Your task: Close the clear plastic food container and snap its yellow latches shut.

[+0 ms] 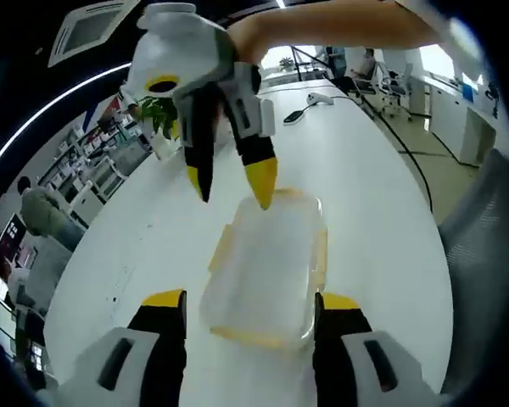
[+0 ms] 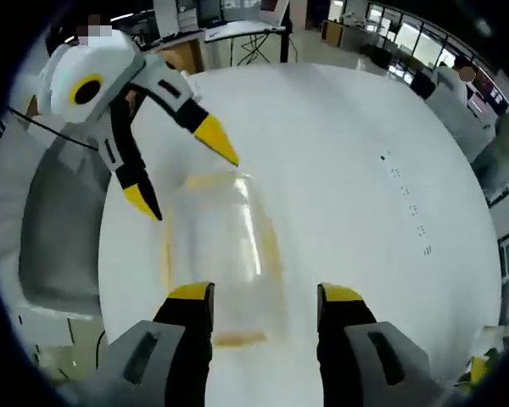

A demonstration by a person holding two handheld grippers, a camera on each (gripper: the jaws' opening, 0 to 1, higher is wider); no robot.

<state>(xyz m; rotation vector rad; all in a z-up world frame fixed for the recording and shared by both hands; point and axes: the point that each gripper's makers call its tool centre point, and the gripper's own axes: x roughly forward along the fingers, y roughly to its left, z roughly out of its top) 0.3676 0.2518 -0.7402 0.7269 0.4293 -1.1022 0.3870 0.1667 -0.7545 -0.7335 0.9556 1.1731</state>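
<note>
Clear plastic container (image 1: 267,263) on counter (image 1: 365,178): light, stiff, slippery. Press at yellow latches (image 1: 321,259). Left tongs (image 1: 250,305) & right tongs (image 2: 263,297) both apart, empty.

A long white table (image 1: 382,212) runs toward bright windows (image 1: 437,59), with desks (image 2: 237,30) and office chairs (image 1: 394,80) beyond

- A long white worktop (image 1: 373,195) with a rounded edge runs away through an open office.
- A clear plastic food container (image 1: 267,267) with yellow latches (image 1: 253,337) sits directly on the worktop, near its middle, lid on.
- Farther along, a small dark object (image 1: 294,116) and a white device (image 1: 320,99) lie on the surface.
- A potted green plant (image 1: 159,114) stands near the worktop's left edge.
</note>
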